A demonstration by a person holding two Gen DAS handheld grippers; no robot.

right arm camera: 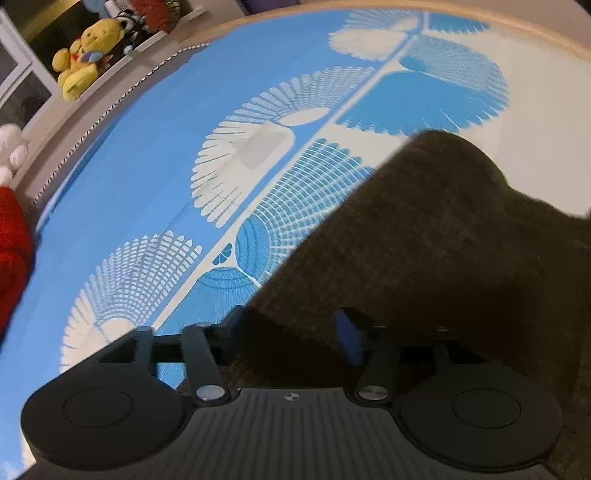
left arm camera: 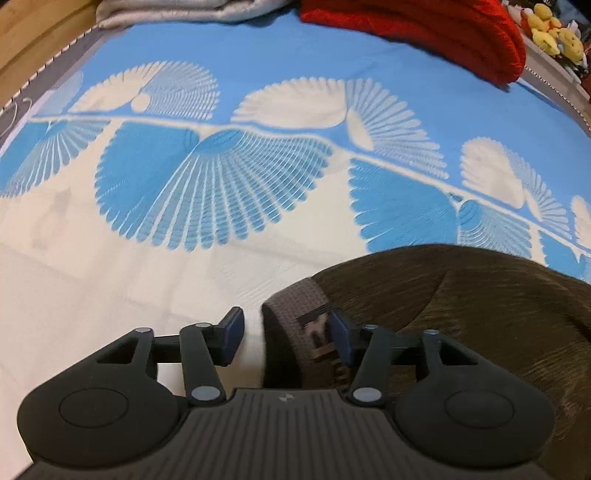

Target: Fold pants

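Both tongs open. Left gripper point(left arm camera: 286, 341) points down at the bed, jaws apart; the pants point(left arm camera: 480, 317) waistband point(left arm camera: 299, 332) sits between the pads, right pad against it, left pad clear of it over white sheet point(left arm camera: 110, 288). No grip. Right gripper point(right arm camera: 291, 332) jaws apart too, dark pants cloth point(right arm camera: 424, 258) lying in the gap and under it; can't see either pad pressing. Pants are bunched on my blue-and-white patterned sheet, low right in the left view, filling the right half of the right view. Red blanket point(left arm camera: 424, 33) and grey cloth point(left arm camera: 177, 13) at the far edge. Yellow plush point(right arm camera: 83, 55) on a shelf beyond the bed.
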